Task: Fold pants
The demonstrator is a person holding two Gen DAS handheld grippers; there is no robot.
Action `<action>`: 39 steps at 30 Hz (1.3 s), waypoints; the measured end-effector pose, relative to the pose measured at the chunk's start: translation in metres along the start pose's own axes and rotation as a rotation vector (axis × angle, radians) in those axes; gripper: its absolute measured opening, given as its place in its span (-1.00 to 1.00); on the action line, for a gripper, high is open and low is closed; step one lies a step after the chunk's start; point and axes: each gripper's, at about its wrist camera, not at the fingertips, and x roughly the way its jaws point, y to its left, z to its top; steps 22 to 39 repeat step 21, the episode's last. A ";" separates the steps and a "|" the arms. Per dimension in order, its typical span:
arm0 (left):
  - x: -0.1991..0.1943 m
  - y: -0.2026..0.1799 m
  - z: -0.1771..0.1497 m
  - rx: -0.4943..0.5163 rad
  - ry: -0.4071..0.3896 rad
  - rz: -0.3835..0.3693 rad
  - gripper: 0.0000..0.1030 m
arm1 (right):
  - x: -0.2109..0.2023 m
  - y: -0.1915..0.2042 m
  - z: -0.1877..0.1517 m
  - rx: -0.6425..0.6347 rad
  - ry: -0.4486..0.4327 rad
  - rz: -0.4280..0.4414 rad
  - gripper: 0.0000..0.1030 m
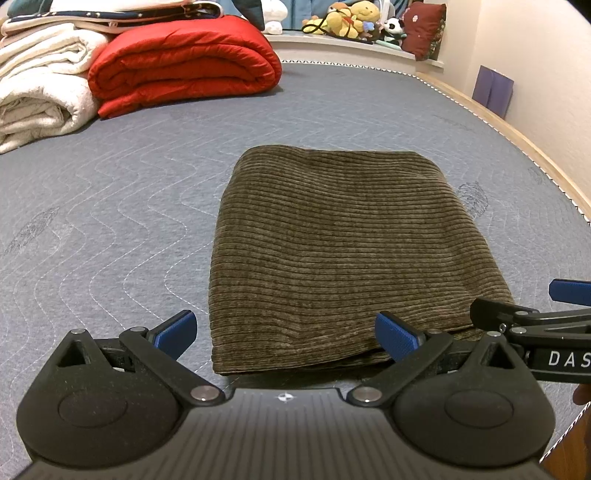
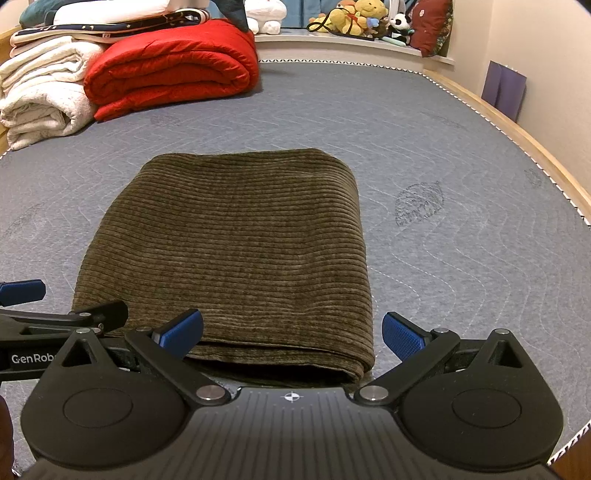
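While both grippers hang just short of its near edge, the cloth lies untouched.

Pants [image 1: 332, 251]: olive-brown corduroy, folded into a thick rectangular packet with rounded corners; several layers show at the near edge [image 2: 280, 363].
Texture: broad soft ribs run straight across the packet from left to right.
Long axis: points away from the cameras toward the far end of the bed, at right angles to the ribs; the far edge is a smooth rounded fold.
Place: flat on the mattress [image 1: 110, 229], toward its near side, well apart from the bedding stacked at the far left.
Left gripper [image 1: 286, 334]: black linkage, blue knurled pads, fingers spread wide, holding nothing, over the packet's near left corner.
Right gripper [image 2: 291, 332]: same build, fingers spread wide, holding nothing, straddling the near right corner.
Mattress: grey-blue quilted fabric with wavy stitched lines and faint leaf prints, inside a pale wooden frame [image 2: 517, 133].
Far left: red puffy quilt [image 1: 184, 62], folded, shiny; cream fleecy blankets [image 1: 40, 96] beside it.
Far ledge: plush toys [image 2: 354, 18] and a dark red cushion [image 1: 424, 29].
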 end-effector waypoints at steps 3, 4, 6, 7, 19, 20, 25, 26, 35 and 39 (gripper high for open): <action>0.000 -0.001 0.000 0.004 -0.002 0.001 0.99 | 0.000 -0.001 0.000 -0.002 0.000 0.001 0.99; 0.000 -0.001 0.000 0.005 -0.002 0.000 0.99 | 0.000 -0.001 0.000 -0.002 0.000 0.001 0.99; 0.000 -0.001 0.000 0.005 -0.003 0.001 0.99 | 0.000 -0.001 0.000 -0.001 0.000 0.001 0.99; 0.000 -0.001 0.000 0.005 -0.002 0.001 0.99 | 0.000 -0.001 0.000 0.000 0.000 0.001 0.99; 0.000 -0.001 0.000 0.006 -0.005 -0.002 0.99 | 0.000 -0.001 0.000 -0.001 0.000 0.002 0.99; 0.000 -0.001 0.000 0.007 -0.007 -0.002 0.99 | 0.000 -0.001 0.000 -0.001 0.000 0.002 0.99; 0.000 0.000 0.000 0.008 -0.008 -0.003 0.99 | 0.000 -0.001 0.000 0.000 0.000 0.002 0.99; 0.000 0.000 0.000 0.008 -0.008 -0.003 0.99 | 0.000 -0.001 0.000 0.000 0.000 0.002 0.99; 0.000 0.000 0.000 0.008 -0.008 -0.003 0.99 | 0.000 -0.001 0.000 0.000 0.000 0.002 0.99; 0.000 0.000 0.000 0.008 -0.008 -0.003 0.99 | 0.000 -0.001 0.000 0.000 0.000 0.002 0.99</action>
